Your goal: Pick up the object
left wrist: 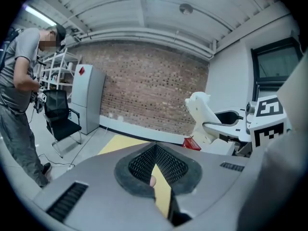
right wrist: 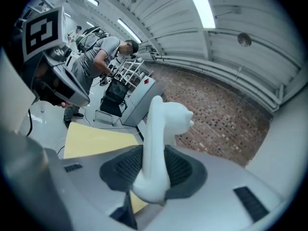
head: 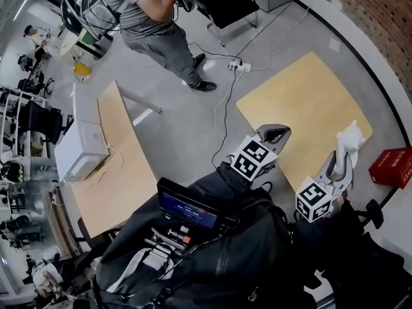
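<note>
A white curved figurine with small ears (head: 349, 140) is held up over the right edge of the pale wooden table (head: 302, 102). My right gripper (head: 344, 161) is shut on the figurine's lower part. In the right gripper view the figurine (right wrist: 161, 134) rises from between the dark ribbed pads (right wrist: 120, 167). My left gripper (head: 275, 134) hovers near the table's front edge with its jaws together and nothing in them. Its pads (left wrist: 144, 160) meet at the tips in the left gripper view, which also shows the figurine (left wrist: 202, 113) at the right.
A red box (head: 391, 166) lies on the floor right of the table. A second wooden table (head: 122, 179) with a white box (head: 80, 140) stands at the left. A person (head: 148, 18) stands at the back, near a black chair (head: 225, 2) and floor cables (head: 225, 95).
</note>
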Demonstrator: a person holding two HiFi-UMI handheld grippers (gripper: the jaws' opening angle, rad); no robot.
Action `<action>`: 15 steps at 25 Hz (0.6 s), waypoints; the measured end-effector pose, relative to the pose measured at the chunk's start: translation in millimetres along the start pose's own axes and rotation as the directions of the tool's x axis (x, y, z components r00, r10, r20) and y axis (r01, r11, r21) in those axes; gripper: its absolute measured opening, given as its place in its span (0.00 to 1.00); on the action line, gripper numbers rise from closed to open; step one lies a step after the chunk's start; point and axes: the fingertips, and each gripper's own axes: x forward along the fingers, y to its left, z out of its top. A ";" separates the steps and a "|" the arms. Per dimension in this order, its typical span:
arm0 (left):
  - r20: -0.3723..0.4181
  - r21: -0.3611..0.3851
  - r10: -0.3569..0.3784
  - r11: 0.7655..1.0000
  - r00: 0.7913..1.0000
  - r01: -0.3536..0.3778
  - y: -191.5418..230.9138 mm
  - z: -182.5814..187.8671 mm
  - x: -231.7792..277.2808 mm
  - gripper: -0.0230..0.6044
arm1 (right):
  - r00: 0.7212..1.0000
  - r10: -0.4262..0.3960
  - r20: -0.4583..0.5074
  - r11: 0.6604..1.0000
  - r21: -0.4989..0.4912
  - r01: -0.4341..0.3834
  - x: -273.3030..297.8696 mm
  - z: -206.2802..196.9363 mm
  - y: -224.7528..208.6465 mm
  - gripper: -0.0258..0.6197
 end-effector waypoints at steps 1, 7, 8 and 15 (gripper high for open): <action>0.010 0.002 0.000 1.000 1.000 0.000 0.2 4.7 -1.5 0.04 | 1.000 -0.003 0.006 1.000 0.001 0.003 -2.0 3.2 -1.8 0.27; 0.068 0.019 -0.006 1.000 0.998 0.004 0.3 33.0 -4.9 0.04 | 0.999 -0.019 0.048 0.999 0.050 0.016 -8.1 20.7 -15.9 0.27; 0.078 0.024 -0.008 1.000 0.997 0.006 0.4 38.0 -4.1 0.04 | 0.998 -0.020 0.058 0.998 0.065 0.017 -7.7 24.4 -18.6 0.27; 0.132 0.053 -0.030 0.998 0.991 0.023 -5.6 61.8 -2.5 0.04 | 0.991 -0.001 0.132 0.986 0.167 -0.022 -13.7 47.4 -27.0 0.27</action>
